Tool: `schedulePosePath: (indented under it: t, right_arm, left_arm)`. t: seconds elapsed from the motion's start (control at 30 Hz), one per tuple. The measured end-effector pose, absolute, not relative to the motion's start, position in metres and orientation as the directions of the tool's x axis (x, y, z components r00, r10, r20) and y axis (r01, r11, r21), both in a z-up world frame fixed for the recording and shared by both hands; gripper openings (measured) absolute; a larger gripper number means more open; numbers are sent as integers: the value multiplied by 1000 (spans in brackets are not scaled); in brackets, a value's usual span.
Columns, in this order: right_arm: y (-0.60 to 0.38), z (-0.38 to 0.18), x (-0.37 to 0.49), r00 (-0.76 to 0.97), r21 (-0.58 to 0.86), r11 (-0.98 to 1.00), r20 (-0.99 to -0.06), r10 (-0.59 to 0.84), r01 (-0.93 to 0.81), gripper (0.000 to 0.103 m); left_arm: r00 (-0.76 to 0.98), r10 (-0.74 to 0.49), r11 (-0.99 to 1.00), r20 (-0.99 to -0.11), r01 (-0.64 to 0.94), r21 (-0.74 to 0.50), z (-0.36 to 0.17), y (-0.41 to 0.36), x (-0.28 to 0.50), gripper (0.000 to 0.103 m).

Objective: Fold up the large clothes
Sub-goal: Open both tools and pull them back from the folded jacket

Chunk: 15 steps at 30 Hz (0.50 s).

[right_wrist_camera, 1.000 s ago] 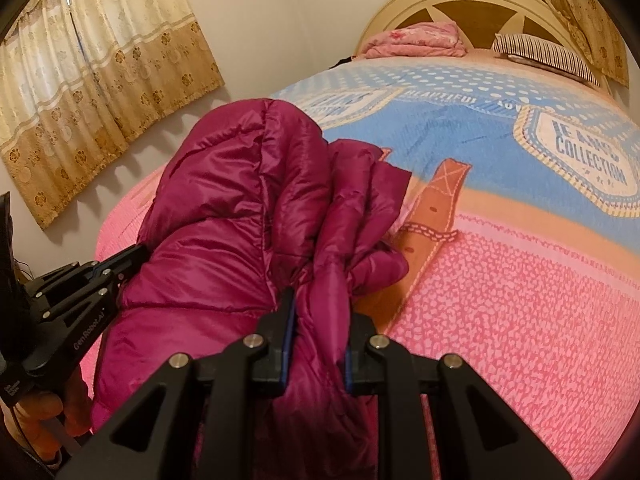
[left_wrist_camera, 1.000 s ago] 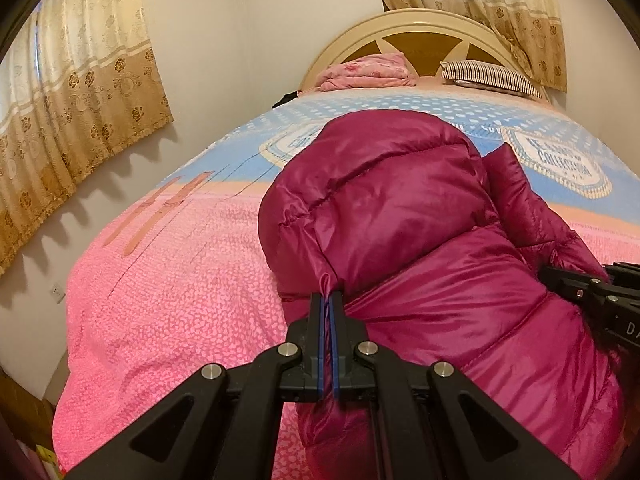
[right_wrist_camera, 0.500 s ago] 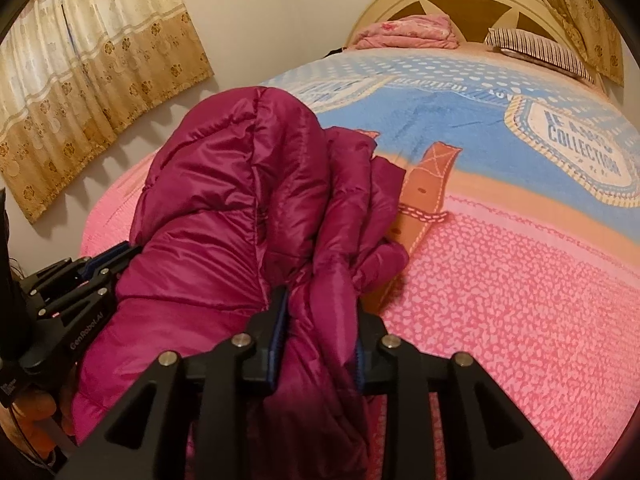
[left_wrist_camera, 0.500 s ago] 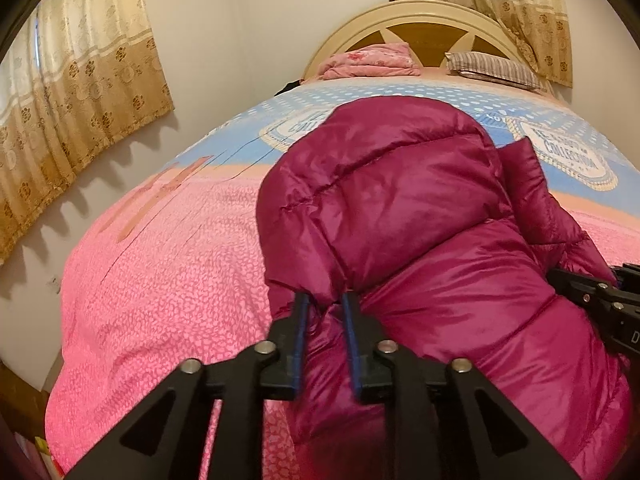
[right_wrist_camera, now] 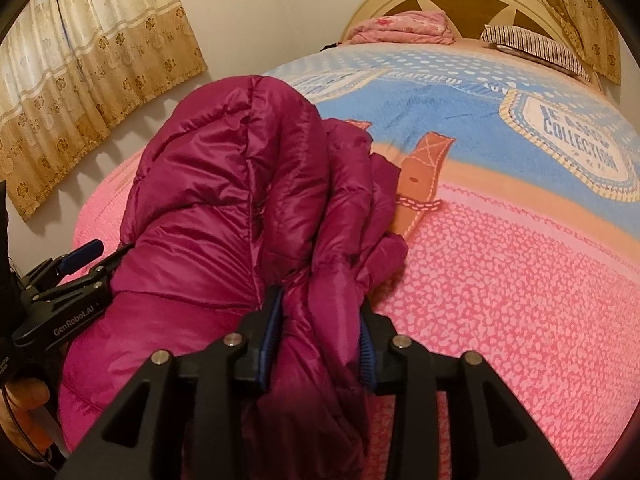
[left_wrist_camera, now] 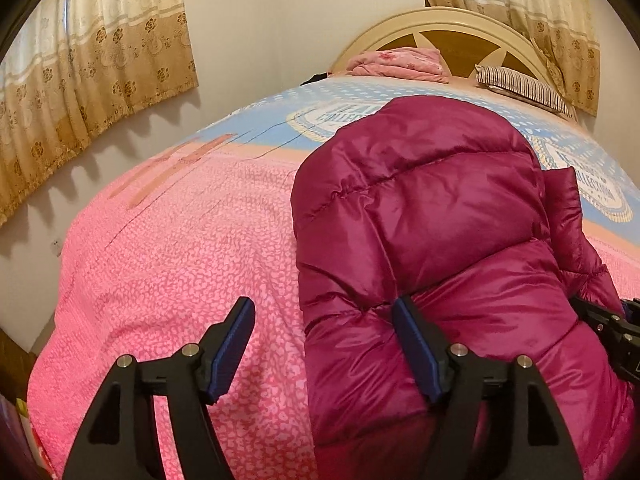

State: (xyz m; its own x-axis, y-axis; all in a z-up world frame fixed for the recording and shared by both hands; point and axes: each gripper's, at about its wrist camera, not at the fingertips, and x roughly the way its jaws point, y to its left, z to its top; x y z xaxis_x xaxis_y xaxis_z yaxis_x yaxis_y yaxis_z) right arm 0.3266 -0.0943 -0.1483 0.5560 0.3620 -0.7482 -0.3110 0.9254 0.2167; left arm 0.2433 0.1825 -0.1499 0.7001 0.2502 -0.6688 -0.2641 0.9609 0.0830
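Note:
A magenta puffer jacket [left_wrist_camera: 440, 220] lies folded in a thick bundle on the bed's pink and blue cover [left_wrist_camera: 160, 260]. My left gripper [left_wrist_camera: 322, 304] straddles the jacket's near left edge and its jaws are opening. The right pad [left_wrist_camera: 416, 344] rests against the fabric, while the left pad [left_wrist_camera: 232, 344] hangs free over the cover. In the right wrist view a bunched fold of the jacket [right_wrist_camera: 224, 184] fills the gap of my right gripper [right_wrist_camera: 320, 298]. Both pads touch it while the jaws are opening. The left gripper [right_wrist_camera: 102, 256] shows at the jacket's left side.
A folded pink blanket [left_wrist_camera: 396, 62] and a striped pillow [left_wrist_camera: 524, 88] lie by the headboard [left_wrist_camera: 452, 24]. Curtains [left_wrist_camera: 92, 68] hang on the wall left of the bed. A hand [right_wrist_camera: 24, 396] holds the left gripper at the bed's near edge.
My left gripper has gone from shut on the jacket's edge to wide apart and has sunk a little. The right gripper's jaws have widened around the bunched fold. The jacket has settled lower.

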Motion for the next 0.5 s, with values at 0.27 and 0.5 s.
schedulePosePath:
  t: [0.27,0.5]
  right_arm:
    - [-91,-145,323,572,182,937,-752,328,-299,41]
    - [-94,-129,314,607,149,950,-740,291,-274,55]
  left_arm:
    - [695,254,959,-672,-270,84,-149,181,240,74]
    - [693,253,956,-675,-288,63,-135,185,224,74]
